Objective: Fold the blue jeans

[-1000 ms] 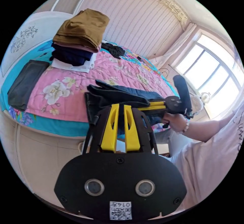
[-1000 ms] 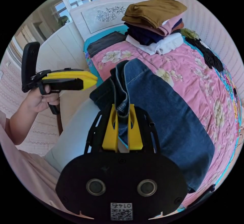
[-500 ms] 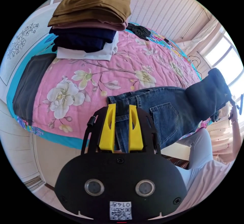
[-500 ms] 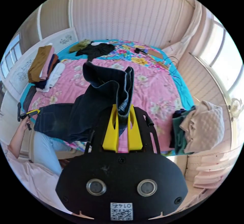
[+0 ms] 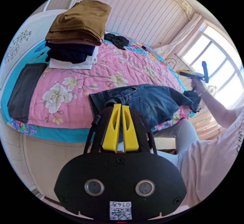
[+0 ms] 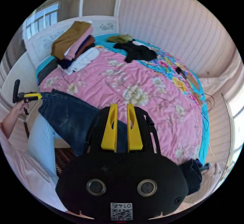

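Jeans (image 5: 150,100) now lie stretched along the near edge of the bed (image 5: 84,107), waistband toward your left tool (image 5: 120,107), legs running off toward your right tool (image 6: 122,107). Half a second ago your right tool had a bunched leg pinched and lifted; now its jaws stand slightly apart with nothing between them, and it hangs above the spread denim. Your left tool's jaws are nearly closed right at the waistband (image 5: 111,98); whether cloth is pinched there I cannot tell. To my eye the laying-out is done and the first fold comes next.

Mind the edge: the leg ends (image 5: 192,99) droop over the bed's corner. The pink quilt (image 6: 142,81) beyond the jeans is open. The stack of folded clothes (image 5: 76,34) and the black garment (image 6: 136,51) sit well apart.
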A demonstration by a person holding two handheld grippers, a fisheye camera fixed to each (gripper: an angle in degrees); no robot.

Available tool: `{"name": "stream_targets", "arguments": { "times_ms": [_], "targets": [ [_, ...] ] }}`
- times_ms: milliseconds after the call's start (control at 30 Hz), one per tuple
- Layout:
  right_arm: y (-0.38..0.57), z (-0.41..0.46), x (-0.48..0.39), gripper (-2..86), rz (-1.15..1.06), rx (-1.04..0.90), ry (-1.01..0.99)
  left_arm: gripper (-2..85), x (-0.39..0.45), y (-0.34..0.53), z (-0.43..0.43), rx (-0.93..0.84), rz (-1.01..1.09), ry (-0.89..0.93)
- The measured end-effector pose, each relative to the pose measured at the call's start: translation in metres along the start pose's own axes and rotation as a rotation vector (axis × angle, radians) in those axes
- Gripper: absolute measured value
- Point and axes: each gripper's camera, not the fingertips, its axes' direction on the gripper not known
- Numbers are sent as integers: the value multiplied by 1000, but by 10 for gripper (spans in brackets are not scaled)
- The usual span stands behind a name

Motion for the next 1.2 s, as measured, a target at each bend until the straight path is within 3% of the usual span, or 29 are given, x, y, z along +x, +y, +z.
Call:
{"name": "stream_targets", "arguments": {
  "times_ms": [67, 133, 200, 367, 467, 633, 733, 800, 933, 1067, 1200],
  "targets": [
    [-37, 30, -61, 76, -185, -36, -208, -10, 10, 16, -15, -13, 9, 71],
    [-60, 46, -104, 92, -312, -60, -293, -10, 24, 41, -29, -43, 13, 109],
    [-77, 62, -140, 108, -421, -107, -324, -10, 32, 59, -34, -71, -1, 108],
    [-80, 112, -192, 81, -570, -431, -352, -10, 30, 91, -36, -89, -131, 197],
    [-77, 88, -182, 16, -568, -376, -353, -10, 33, 92, -49, 12, -114, 229],
    [-107, 9, -139, -5, -462, -209, -359, -10, 36, 66, -92, 274, -5, 129],
    [-150, -55, -128, -8, -491, -29, -263, -10, 6, 61, -143, 464, -56, -20],
    [-179, -91, -122, -9, -496, 72, -344, -10, -21, 67, -162, 517, -140, -106],
    [-220, -102, -140, -9, -489, 99, -469, -10, -85, 78, -147, 356, -446, -390],
    [-183, -59, -161, -6, -494, -49, -341, -10, -119, 99, -121, 310, -668, -320],
    [-114, -57, -123, 8, -462, -135, -321, -10, -86, 81, -98, 243, -525, -315]
  ]
}}
